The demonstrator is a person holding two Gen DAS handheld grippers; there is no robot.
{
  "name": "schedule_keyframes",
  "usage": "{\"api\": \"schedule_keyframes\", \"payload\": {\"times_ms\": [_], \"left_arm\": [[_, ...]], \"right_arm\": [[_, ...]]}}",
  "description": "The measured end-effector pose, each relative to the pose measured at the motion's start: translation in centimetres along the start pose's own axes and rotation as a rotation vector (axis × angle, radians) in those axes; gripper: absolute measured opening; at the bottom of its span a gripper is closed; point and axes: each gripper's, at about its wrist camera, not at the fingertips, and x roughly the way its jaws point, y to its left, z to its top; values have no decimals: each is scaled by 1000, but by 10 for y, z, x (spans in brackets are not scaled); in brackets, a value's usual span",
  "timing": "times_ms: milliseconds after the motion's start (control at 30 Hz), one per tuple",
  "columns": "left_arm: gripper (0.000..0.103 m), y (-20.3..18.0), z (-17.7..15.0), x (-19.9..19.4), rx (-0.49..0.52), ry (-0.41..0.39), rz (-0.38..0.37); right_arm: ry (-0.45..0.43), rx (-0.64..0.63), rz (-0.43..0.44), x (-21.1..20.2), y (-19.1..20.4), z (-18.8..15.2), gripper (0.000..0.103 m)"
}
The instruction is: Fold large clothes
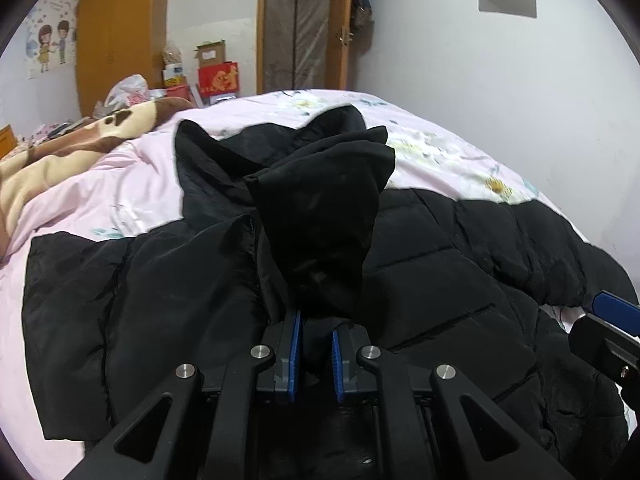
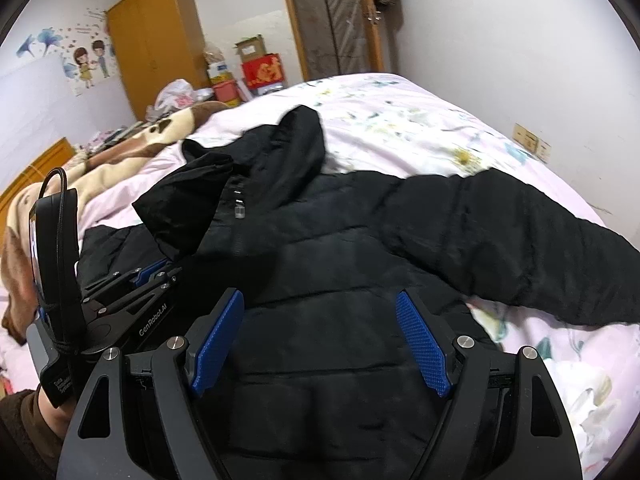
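A black puffer jacket point(image 1: 440, 248) lies spread on the bed, its hood point(image 1: 348, 120) toward the far side. It also shows in the right wrist view point(image 2: 340, 248), with one sleeve point(image 2: 520, 232) stretched out to the right. My left gripper point(image 1: 316, 332) is shut on a fold of the jacket's black fabric point(image 1: 320, 216) and holds it raised over the jacket's middle. The left gripper also shows at the left of the right wrist view point(image 2: 150, 270). My right gripper point(image 2: 320, 308) is open and empty just above the jacket's lower body. Its blue pad also shows in the left wrist view point(image 1: 614, 306).
The bed has a pale pink floral cover point(image 1: 440, 136). A brown and cream blanket point(image 1: 72, 148) lies bunched at the left. A wooden wardrobe point(image 1: 120, 32), boxes and bags point(image 1: 216, 68) and a door point(image 1: 300, 28) stand beyond the bed. A white wall point(image 1: 500, 80) runs along the right.
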Motion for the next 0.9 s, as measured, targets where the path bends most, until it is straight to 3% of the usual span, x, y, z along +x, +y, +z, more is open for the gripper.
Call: {"api": "schedule_keyframes", "payload": {"times_ms": [133,200,267,467,533,700,900], "left_arm": [[20,-8,-7,11,19,31,-29],[41,-9,-10,19,24,64,-56],[55,-8,-14,18,23,59,-92],[67,9,-12,-8,-22,30,-183],[68,26,-8,-28,-48,-5,-180],[70,92,3,-71,-148,-81,-10],[71,170,0,-75,-266,-41,206]], "right_arm": [[27,28,-14,8,-17,-2,79],[37,39,-17,12,-23,-3,79],[48,46,-21,17,-27,-3,79],[53,63,-21,28,-29,3,79],[53,52,-5,36,-25,7,79],[111,9,60,73,-6,17,79],[204,-10,144,115,20,18,79]]}}
